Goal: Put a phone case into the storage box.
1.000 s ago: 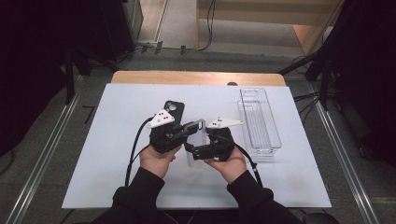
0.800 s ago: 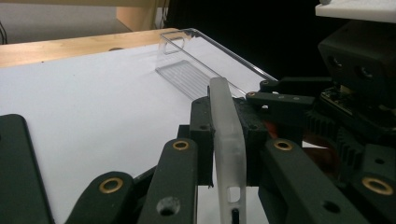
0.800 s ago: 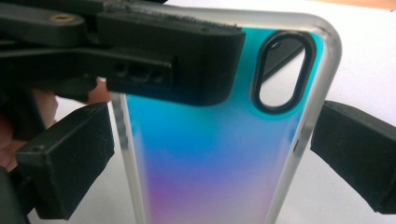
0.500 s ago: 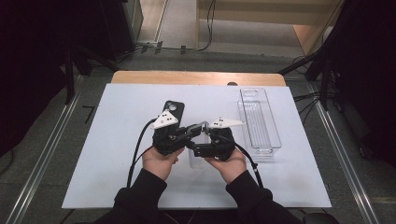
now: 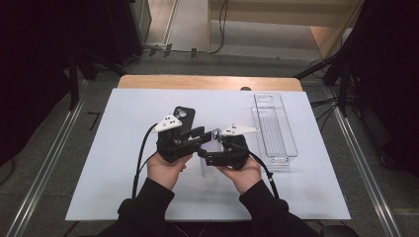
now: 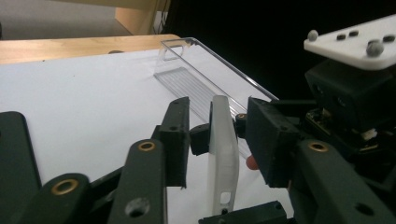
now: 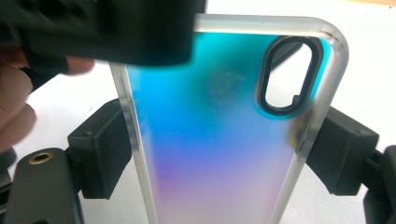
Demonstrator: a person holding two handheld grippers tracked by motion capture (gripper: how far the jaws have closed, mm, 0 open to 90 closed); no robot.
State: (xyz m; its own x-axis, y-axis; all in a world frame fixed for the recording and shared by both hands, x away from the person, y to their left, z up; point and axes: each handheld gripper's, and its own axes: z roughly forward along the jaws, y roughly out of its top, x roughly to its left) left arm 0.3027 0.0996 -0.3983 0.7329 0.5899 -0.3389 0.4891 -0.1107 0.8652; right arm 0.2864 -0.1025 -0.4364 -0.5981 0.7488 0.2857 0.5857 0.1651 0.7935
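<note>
I see no readable brand or writing. My right hand-held gripper (image 7: 210, 154) pinches the phone case (image 7: 210, 140) by its two long edges, above the white table (image 5: 123, 187) in front of me. The case is glossy, shading from teal to violet, with a frosted rounded rim and an oval camera cutout. My left hand-held gripper (image 6: 215, 140) has just been opening; its jaws now stand apart on either side of the case's edge. A clear ribbed plastic tray (image 5: 276, 128) lies to the right, and a black phone (image 5: 184, 116) lies flat behind.
</note>
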